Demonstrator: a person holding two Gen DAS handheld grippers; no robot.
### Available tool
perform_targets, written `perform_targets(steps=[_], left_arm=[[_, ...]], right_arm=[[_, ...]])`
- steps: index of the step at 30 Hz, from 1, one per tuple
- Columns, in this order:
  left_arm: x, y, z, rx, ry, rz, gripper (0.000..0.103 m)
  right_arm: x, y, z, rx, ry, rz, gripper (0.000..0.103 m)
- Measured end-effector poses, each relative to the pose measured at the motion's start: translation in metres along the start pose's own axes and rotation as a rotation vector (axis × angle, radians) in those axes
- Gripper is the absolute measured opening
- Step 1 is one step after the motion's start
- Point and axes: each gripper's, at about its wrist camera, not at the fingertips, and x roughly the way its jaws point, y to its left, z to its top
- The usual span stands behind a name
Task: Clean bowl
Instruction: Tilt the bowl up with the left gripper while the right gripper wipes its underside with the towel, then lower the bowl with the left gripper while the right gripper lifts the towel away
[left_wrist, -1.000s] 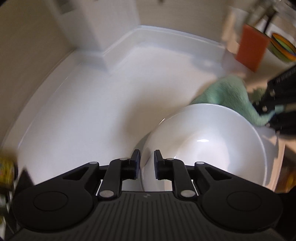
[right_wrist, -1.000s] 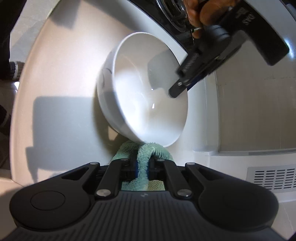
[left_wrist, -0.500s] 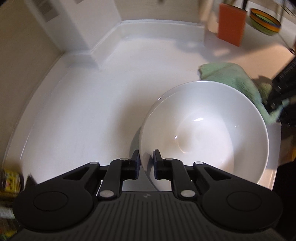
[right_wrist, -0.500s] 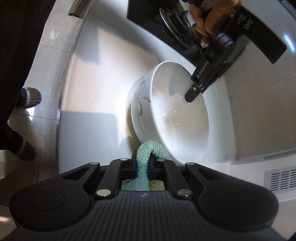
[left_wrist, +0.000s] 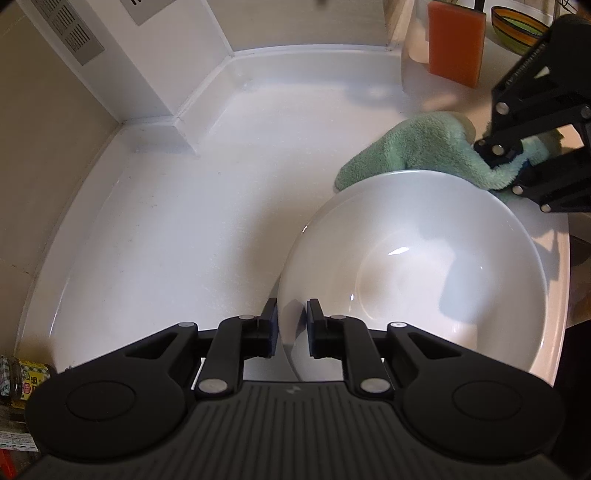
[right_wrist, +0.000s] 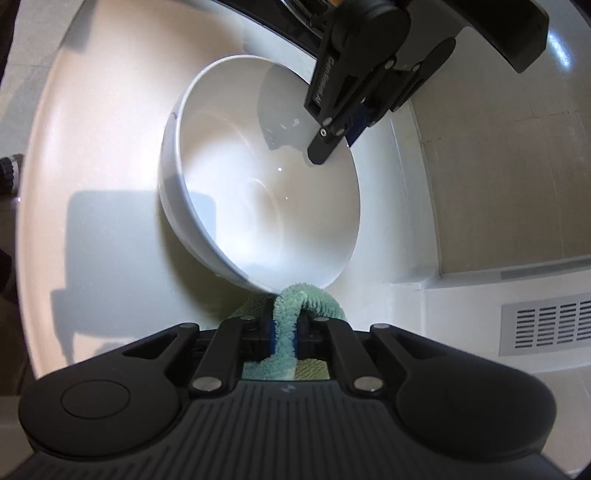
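A white bowl (left_wrist: 424, 266) sits tilted on a glossy white bench (left_wrist: 192, 221) bounded by beige walls. The left gripper (left_wrist: 289, 325) fingers, just widened, clasp its rim; the right gripper (right_wrist: 284, 332) pinches a green cloth (right_wrist: 286, 317) beside it.

Your left gripper (right_wrist: 334, 138), seen from the right wrist camera, carries white lettering along the side of its black finger arm, but at this angle you can only make out something like "GenRobot", not with certainty. At the lower left edge of the left wrist view, a yellow-and-red printed package (left_wrist: 27, 376) shows label text too small and blurred for you to read.
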Motion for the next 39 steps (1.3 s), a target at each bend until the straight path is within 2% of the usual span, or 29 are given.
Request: perform_targets(steps=[11, 17, 22, 25, 29, 31, 32, 35, 37, 39], left_arm=[[0.009, 0.003, 0.003, 0.014, -0.02, 0.001, 0.019], [0.015, 0.002, 0.009, 0.057, -0.028, 0.009, 0.019], [0.02, 0.007, 0.012, 0.043, -0.028, 0.005, 0.019], [0.026, 0.013, 0.015, 0.017, -0.032, 0.005, 0.019], [0.023, 0.017, 0.013, -0.09, -0.033, -0.01, 0.02], [0.023, 0.023, 0.012, -0.152, -0.041, -0.023, 0.02], [0.023, 0.026, 0.012, -0.179, -0.05, -0.03, 0.019], [0.015, 0.038, 0.008, -0.299, -0.107, -0.061, 0.019], [0.01, 0.042, 0.007, -0.34, -0.141, -0.059, 0.019], [0.005, 0.046, 0.006, -0.381, -0.175, -0.056, 0.019]], right_arm=[[-0.034, 0.013, 0.012, 0.099, 0.011, 0.032, 0.003], [-0.027, -0.015, -0.002, 0.166, -0.003, 0.06, 0.003], [-0.008, -0.036, -0.002, 0.071, -0.01, 0.023, 0.003], [-0.013, -0.056, -0.004, 0.078, -0.04, 0.032, 0.003], [-0.028, -0.093, -0.009, 0.272, -0.113, 0.107, 0.003], [-0.035, -0.12, -0.017, 0.461, -0.162, 0.172, 0.003], [-0.038, -0.128, -0.02, 0.511, -0.173, 0.185, 0.003], [-0.048, -0.155, -0.035, 0.747, -0.251, 0.239, 0.004], [-0.052, -0.168, -0.045, 0.911, -0.309, 0.268, 0.004], [-0.06, -0.173, -0.063, 1.096, -0.383, 0.353, 0.007]])
